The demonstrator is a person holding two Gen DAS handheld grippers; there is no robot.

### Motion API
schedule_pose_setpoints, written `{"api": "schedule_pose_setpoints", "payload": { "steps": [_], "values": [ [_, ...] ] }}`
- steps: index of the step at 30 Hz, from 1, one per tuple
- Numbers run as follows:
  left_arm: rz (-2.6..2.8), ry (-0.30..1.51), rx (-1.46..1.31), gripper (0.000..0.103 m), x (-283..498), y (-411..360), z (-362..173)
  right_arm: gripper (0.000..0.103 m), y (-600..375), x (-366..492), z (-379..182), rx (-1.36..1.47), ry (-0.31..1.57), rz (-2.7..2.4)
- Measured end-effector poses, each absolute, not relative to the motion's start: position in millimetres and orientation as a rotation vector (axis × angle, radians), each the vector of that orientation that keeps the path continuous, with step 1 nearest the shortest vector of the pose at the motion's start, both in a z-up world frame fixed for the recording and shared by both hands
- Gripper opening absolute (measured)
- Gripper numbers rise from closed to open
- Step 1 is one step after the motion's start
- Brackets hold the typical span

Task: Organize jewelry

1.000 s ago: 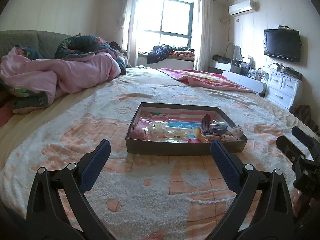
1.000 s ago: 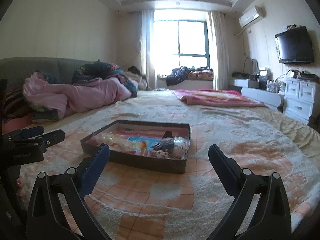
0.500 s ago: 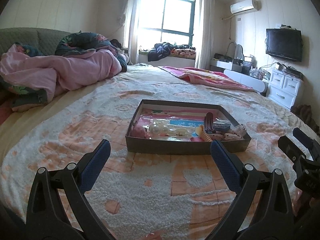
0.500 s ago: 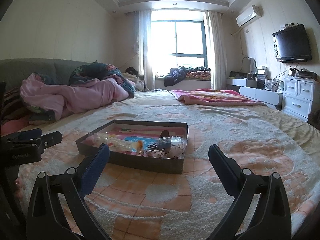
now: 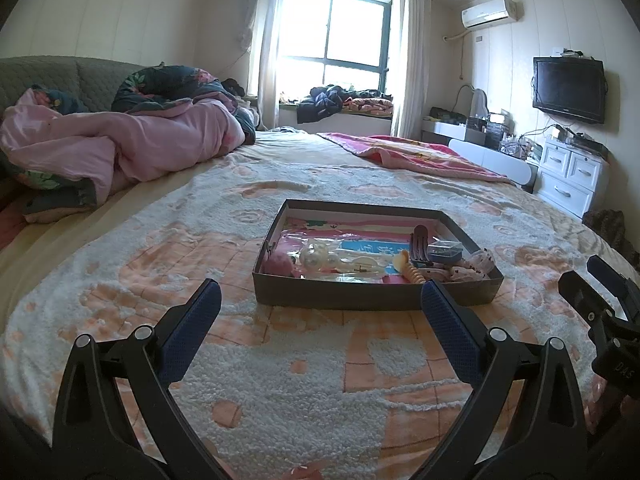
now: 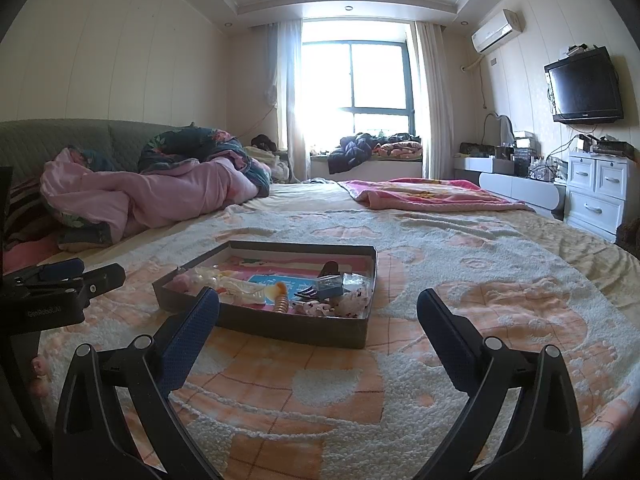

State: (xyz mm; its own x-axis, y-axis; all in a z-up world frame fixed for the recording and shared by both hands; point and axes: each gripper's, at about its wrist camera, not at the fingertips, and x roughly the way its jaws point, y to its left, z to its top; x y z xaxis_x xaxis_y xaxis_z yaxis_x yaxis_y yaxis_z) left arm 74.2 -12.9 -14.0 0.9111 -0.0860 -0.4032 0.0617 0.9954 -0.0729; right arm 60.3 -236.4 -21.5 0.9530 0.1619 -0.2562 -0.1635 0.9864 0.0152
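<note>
On the bed [image 5: 120,264], spread with a fluffy peach-and-white blanket [image 5: 312,380], sits the shallow dark box [image 5: 372,296] that holds the jewelry, straight ahead of your left gripper [image 5: 320,312] and a little left of centre for your right gripper [image 6: 318,316]. Both grippers are spread wide and empty, their blue-padded fingers [image 5: 192,332] hanging above the blanket just short of the box's near wall. Inside the box you can see a pearl-like cluster [image 5: 320,256] toward the left, a pink fuzzy ball [image 5: 278,266] in the near left corner, a coiled orange spiral piece [image 5: 412,270] near the front wall, a dark hair clip [image 5: 420,242] standing beside a small clear case [image 5: 444,252], and speckled pink pieces [image 5: 476,264] bunched in the right corner; all lie on a pink and blue liner [image 5: 368,246]. From the left wrist view your right gripper shows at the far right edge, level with the box and apart from it; from the right wrist view the left gripper [image 6: 64,280] shows at the far left. A rumpled pink quilt [image 5: 120,148] lies heaped well behind the box to the left, and a pink blanket [image 5: 412,156] lies farther back on the right.
</note>
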Motion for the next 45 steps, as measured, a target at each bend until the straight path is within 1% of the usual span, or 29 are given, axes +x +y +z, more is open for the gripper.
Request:
{"api": "schedule_pose_setpoints", "payload": {
  "steps": [45],
  "values": [
    [-0.077, 0.416, -0.059, 0.092, 73.2, -13.4, -13.1, 0.096, -233.6, 61.4, -21.3, -0.005, 0.268, 0.168]
  ]
}}
